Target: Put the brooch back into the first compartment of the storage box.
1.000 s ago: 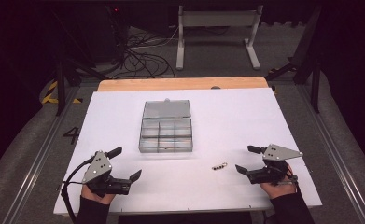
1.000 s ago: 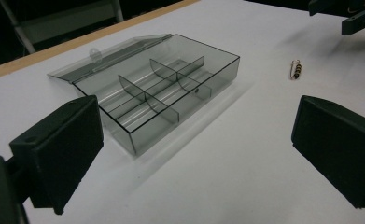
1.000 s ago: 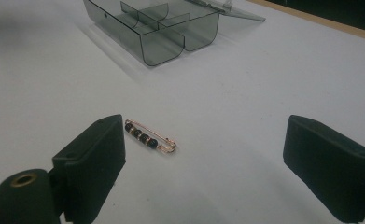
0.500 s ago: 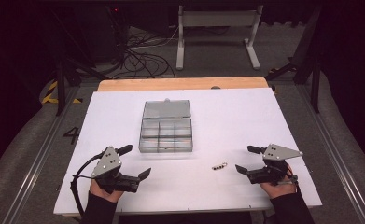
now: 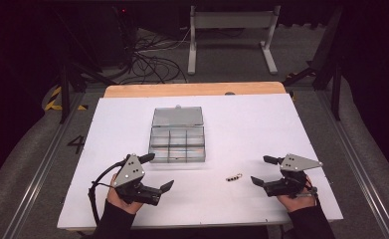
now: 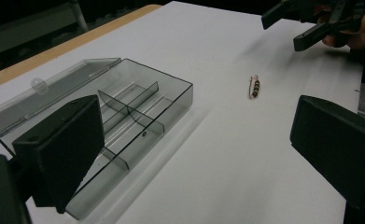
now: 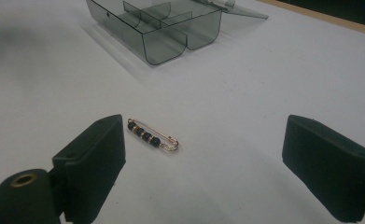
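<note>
Since a second ago the left gripper (image 5: 157, 173) has moved in from the table's left edge toward the middle and now sits just in front of the box's near left corner, its jaws spread wide and empty; a black cable loops from it past the person's wrist. The box, the pin and the right gripper lie where they were.

The table (image 5: 242, 124) is covered by a smooth matte white sheet, with a strip of pale wood showing along its far edge. Left of centre stands the box (image 5: 177, 144), a shallow rectangle of smoky clear plastic with thin inner walls that split it into small compartments; its flat lid lies folded back on the far side.

Right of the box and nearer the person lies the pin (image 7: 153, 134), a slim gold-coloured safety pin strung with small round black beads, flat on the sheet, well apart from the box.

Farthest right, the right gripper (image 5: 265, 170) has blocky black jaws held wide apart, gripping nothing, the pin just ahead of them.
</note>
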A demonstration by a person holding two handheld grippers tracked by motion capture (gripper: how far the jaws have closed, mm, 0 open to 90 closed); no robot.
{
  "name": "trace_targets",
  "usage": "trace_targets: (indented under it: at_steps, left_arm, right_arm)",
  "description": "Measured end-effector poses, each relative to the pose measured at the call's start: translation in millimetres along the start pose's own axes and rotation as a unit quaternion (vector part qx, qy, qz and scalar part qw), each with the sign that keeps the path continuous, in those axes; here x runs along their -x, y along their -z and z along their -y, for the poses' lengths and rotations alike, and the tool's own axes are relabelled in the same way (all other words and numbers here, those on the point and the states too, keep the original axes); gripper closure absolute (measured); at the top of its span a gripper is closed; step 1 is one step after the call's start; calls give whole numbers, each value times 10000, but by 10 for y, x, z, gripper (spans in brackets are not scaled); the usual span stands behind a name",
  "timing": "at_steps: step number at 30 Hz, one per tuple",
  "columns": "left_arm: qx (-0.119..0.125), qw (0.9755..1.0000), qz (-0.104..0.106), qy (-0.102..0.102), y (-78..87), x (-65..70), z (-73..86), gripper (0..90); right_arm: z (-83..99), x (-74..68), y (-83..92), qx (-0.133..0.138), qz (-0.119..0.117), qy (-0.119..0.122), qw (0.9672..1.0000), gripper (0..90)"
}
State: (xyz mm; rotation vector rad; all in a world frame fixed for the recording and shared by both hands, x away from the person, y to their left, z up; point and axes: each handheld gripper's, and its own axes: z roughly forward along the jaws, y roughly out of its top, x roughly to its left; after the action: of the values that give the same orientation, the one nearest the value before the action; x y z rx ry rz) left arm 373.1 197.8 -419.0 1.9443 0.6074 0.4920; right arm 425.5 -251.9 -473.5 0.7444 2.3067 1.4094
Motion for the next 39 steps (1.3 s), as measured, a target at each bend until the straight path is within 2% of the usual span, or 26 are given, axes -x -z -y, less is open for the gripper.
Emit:
trace_targets:
  at_steps: [3,7,9,16,22,27,32,39]
  left_arm:
    - [-5,10000,23,6,-8,1,-15,37]
    - [27,9997,83,239,-18,2,-30,36]
    - [6,9996,144,257,-31,3,-45,35]
    - [96,9974,484,527,-90,5,-125,36]
    - [-53,9982,509,316,-197,39,-202,57]
    - [-98,9968,673,428,-290,74,-278,92]
    - [-203,9959,771,419,-387,111,-348,117]
    - [-341,9965,744,166,-537,194,-429,127]
  right_arm:
    - [1,3,0,-3,-15,-10,10000,140]
    - [-2,-3,-4,-26,-42,-3,10000,150]
    - [-1,-3,-4,-25,-47,-6,10000,150]
    - [0,-1,-3,-11,-56,-19,10000,152]
    - [1,1,2,-3,-81,-25,10000,160]
    - [1,2,2,-2,-104,-27,9999,163]
    - [3,6,6,1,-110,-39,9999,164]
    - [4,10,8,22,-126,-47,9999,166]
